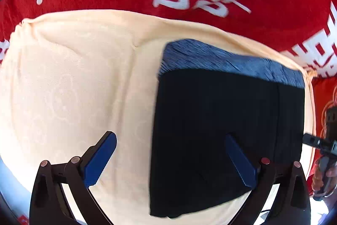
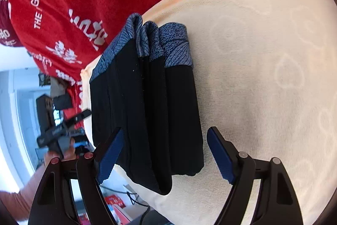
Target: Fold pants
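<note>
Pants [image 1: 227, 130] lie folded at the cream blanket's [image 1: 73, 81] corner, so both my fingers [image 1: 240, 161] hang wide open, empty.

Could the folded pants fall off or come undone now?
Maybe. The folded pants lie near the edge of the cream blanket, with one corner at that edge, so a nudge might tip them over. The layers are only stacked and nothing grips them: the left gripper and right gripper both have open jaws. A pad close over the cloth could catch a fold.
</note>
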